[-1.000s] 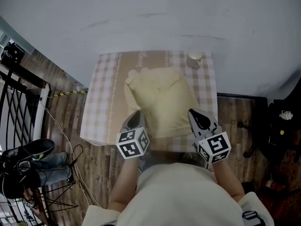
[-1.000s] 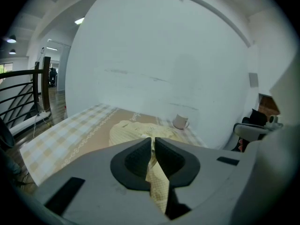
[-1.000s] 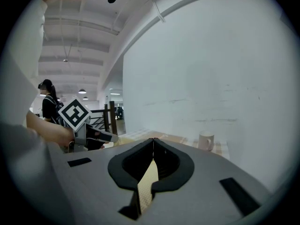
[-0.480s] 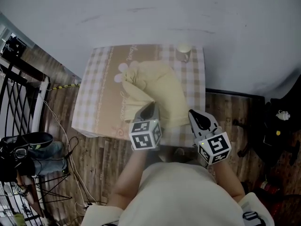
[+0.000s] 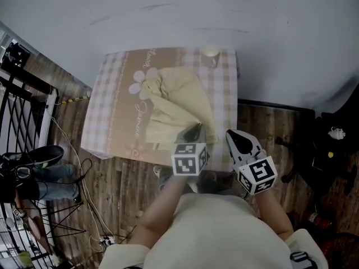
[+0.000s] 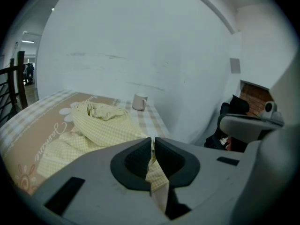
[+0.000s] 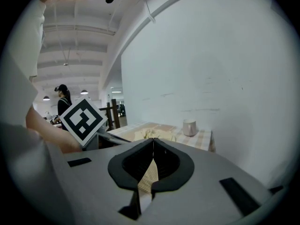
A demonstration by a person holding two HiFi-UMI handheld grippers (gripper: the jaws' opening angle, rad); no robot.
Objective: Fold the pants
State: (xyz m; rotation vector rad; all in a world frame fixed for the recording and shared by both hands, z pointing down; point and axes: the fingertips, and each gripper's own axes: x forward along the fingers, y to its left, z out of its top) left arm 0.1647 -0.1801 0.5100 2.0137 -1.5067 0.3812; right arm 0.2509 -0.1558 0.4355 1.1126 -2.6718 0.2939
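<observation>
One table [image 5: 112, 122], covered by a beige checked cloth, stands against a white wall. Pale yellow pants [image 5: 176, 102] lie on its right half, bunched in a heap at the far end and running in a skewed, half-doubled band to the near edge. Because the far end is rumpled, not flat, a fold laid now would likely come out crooked, and pulling the pants could drag the cloth along underneath. The left gripper [image 5: 192, 132], at the near edge, has its jaws clamped on a fold of the pants, with fabric hanging below the pads. The right gripper [image 5: 233, 137], just beside it at the table's near right corner, is squeezed fully together on a thin sliver of fine-checked fabric that appears to be a pants edge. Both bites look shallow, so a tug might slip the fabric free, and the near edge of the pants could slide off the table. A small white cup [image 5: 211, 52], the only container, stands upright at the far right corner, near the heap but apart from it. Its contents cannot be seen, and a dragged cloth could tip it.
</observation>
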